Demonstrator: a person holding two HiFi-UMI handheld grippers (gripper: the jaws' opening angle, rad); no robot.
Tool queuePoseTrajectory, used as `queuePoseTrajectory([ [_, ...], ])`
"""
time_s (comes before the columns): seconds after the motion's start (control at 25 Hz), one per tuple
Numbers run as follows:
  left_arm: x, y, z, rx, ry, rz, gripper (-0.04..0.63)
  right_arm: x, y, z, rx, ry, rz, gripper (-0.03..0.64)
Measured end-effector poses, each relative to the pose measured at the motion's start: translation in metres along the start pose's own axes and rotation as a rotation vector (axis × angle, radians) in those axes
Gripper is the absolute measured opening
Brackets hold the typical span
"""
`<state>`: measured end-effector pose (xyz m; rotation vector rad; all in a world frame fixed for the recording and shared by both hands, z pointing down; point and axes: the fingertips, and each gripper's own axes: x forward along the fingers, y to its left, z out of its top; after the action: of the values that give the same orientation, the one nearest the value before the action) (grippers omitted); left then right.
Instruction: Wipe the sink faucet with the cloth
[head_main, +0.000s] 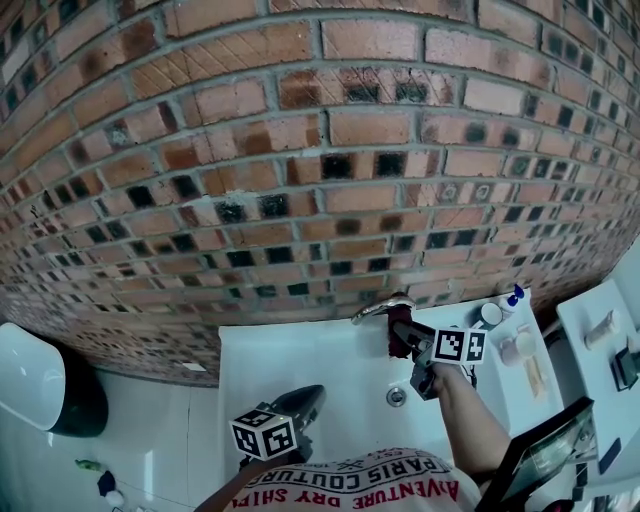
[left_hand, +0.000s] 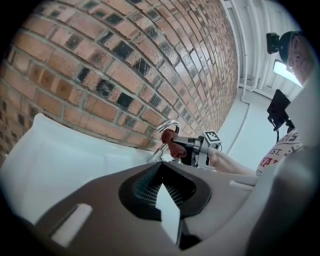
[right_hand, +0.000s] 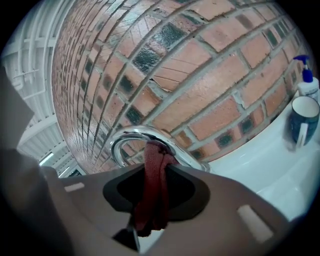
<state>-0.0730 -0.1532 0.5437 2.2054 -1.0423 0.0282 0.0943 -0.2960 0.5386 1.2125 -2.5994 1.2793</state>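
2 grippers are seen over a white sink set against a brick wall. The right gripper is clamped on a dark red cloth, which is bunched upright between its jaws. The cloth's upper end is seen touching the chrome faucet at the curved spout. In the head view the faucet is located at the back edge of the sink, and the cloth is seen just below the spout, with the drain on the near side of it. The left gripper is held low over the front of the sink, well apart from the faucet. Its jaws are brought together at the tips, and nothing is held between them. 1 blue mug and 1 pump bottle are noted on the ledge to the right of the faucet, with the bottle closest to the wall.
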Motion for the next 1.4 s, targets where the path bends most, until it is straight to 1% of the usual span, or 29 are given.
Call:
queuePoseTrajectory([
  [0.32,-0.013,0.004,0.004,-0.016,-0.042,0.0,0.005,0.002,0.031,0.007,-0.067,-0.003,0.018,0.097],
  [0.64,-0.021,0.011,0.004,-0.034,-0.057,0.005,0.005,0.021,0.062,-0.006,-0.105,0.014,0.068,0.097],
  [0.76,-0.02,0.016,0.007,-0.034,-0.054,0.01,0.005,0.03,0.063,-0.02,-0.103,0.042,0.074,0.095],
  [1.0,-0.01,0.021,0.005,-0.043,-0.033,0.009,0.005,0.047,0.05,-0.042,-0.1,0.105,0.057,0.095],
  [1.2,-0.007,0.025,0.006,-0.054,-0.022,0.004,0.005,0.047,0.046,-0.045,-0.096,0.11,0.057,0.097],
  [1.28,-0.01,0.026,0.007,-0.069,-0.028,-0.01,0.005,0.037,0.05,-0.052,-0.087,0.115,0.081,0.097],
  [1.32,-0.013,0.025,0.007,-0.082,-0.031,-0.025,0.005,0.031,0.055,-0.059,-0.065,0.116,0.111,0.097],
  [1.36,-0.016,0.022,0.008,-0.099,-0.033,-0.047,0.005,0.022,0.062,-0.067,-0.021,0.11,0.162,0.097],
  [1.4,-0.019,0.016,0.009,-0.12,-0.037,-0.081,0.005,0.013,0.074,-0.074,0.047,0.094,0.236,0.097],
])
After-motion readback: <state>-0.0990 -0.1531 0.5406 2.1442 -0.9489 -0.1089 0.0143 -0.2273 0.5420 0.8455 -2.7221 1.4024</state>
